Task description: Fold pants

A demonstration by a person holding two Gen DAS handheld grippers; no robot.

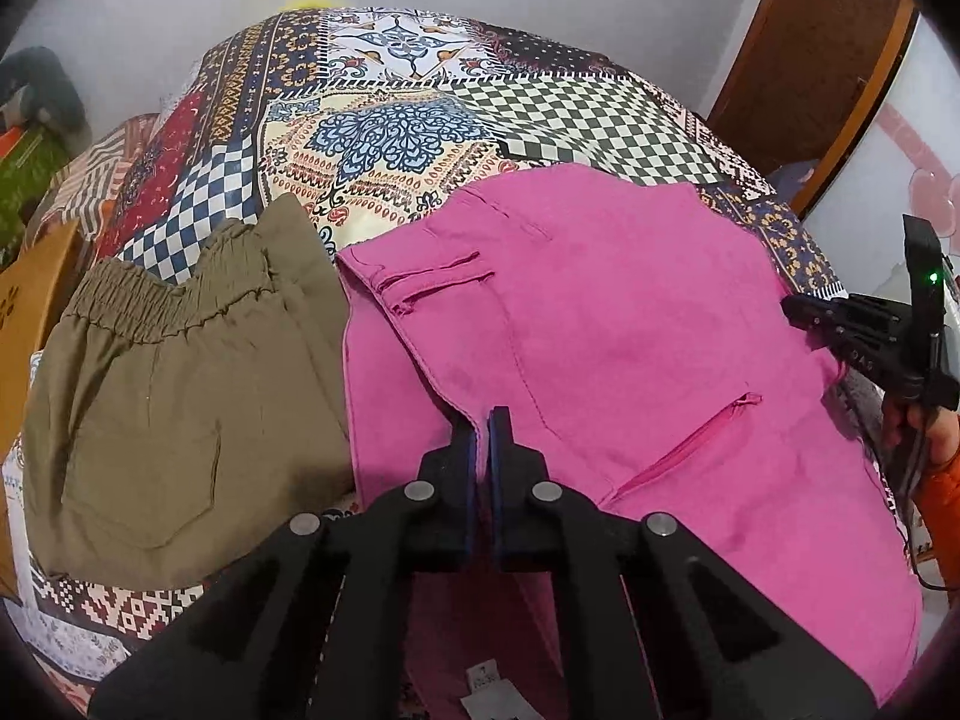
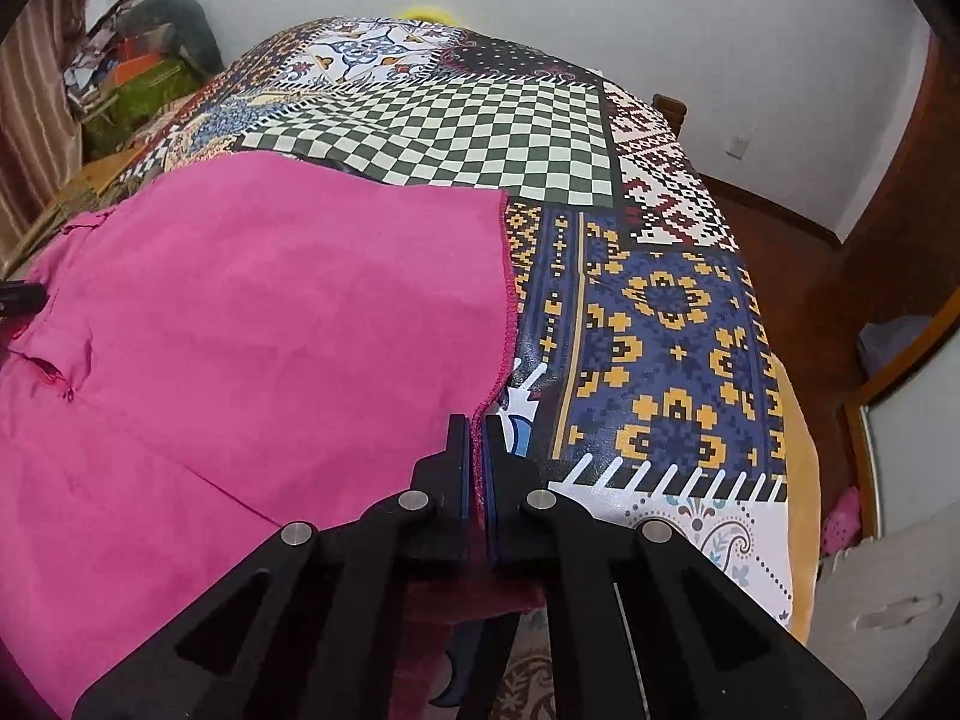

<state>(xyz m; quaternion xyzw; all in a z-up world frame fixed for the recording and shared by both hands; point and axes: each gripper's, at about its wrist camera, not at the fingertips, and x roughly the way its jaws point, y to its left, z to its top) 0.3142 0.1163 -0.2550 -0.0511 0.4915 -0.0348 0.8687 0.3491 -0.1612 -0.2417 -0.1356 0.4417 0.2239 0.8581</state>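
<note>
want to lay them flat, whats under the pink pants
The pink pants lie on the patterned bedspread, which shows around them. Whatever lies beneath the fabric itself is covered. Both tongs are shut on the near edge.

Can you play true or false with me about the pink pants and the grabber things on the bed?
1. The left gripper has its jaws shut on the pink pants. True.
2. The right gripper is open and holds nothing. False: its jaws pinch the pants' stitched hem edge.
3. Olive pants lie beside the pink ones. True.
4. The bedspread is plain white. False: it is a colourful patchwork with checks and flowers.
5. The pink pants have a zipper pocket. True.
</note>
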